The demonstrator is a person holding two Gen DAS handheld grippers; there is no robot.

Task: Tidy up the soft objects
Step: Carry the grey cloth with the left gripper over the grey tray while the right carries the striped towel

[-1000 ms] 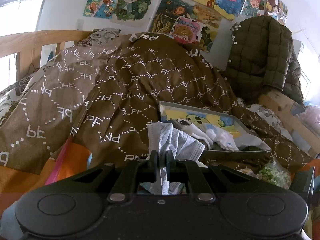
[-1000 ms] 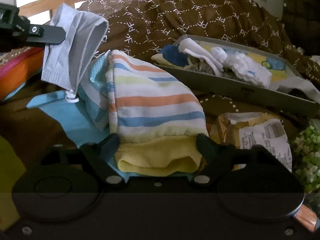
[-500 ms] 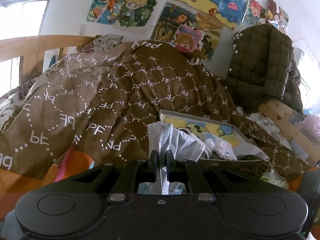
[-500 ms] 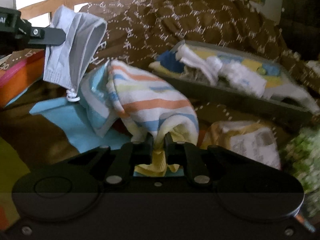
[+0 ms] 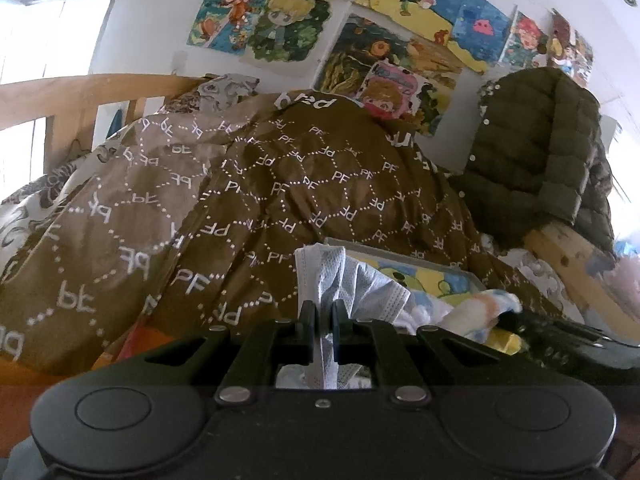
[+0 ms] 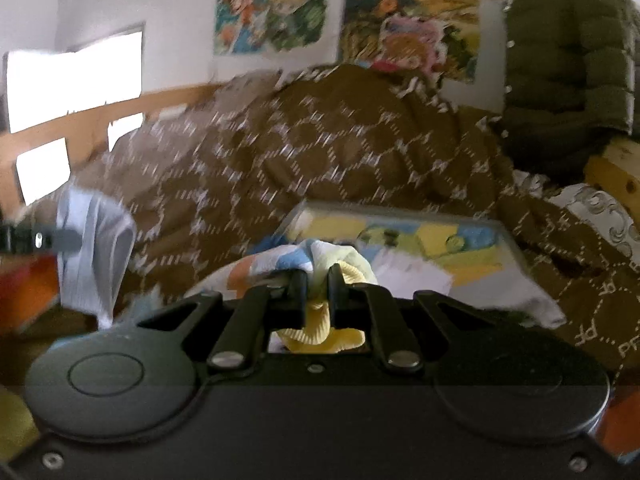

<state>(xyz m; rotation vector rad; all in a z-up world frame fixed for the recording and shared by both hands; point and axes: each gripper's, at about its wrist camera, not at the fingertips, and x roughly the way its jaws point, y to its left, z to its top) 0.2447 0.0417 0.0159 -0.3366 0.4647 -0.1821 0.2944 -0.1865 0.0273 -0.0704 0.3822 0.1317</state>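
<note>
On the bed, against the brown quilt (image 5: 280, 184) printed with white letters, I see both grippers holding fabric in the air. My left gripper (image 5: 323, 316) has its jaws pressed together on a pale blue face mask (image 5: 344, 280); the pleated mask fans out above the fingertips, and a strip of it runs down between them. In the right wrist view the same mask (image 6: 94, 256) hangs at the left edge. My right gripper (image 6: 318, 284) is clamped on a striped cloth (image 6: 280, 260) with a yellow ribbed edge (image 6: 320, 328); the yellow part bunches behind the fingertips, and the orange, blue and white stripes spread ahead of them. This view is blurred. A grey tray (image 6: 400, 216) with a cartoon-printed base lies beyond both grippers, resting on the quilt, with white fabric items (image 6: 416, 276) in it. A dark green padded jacket (image 5: 536, 152) hangs at the right, and colourful drawings (image 5: 360, 32) cover the wall.
</note>
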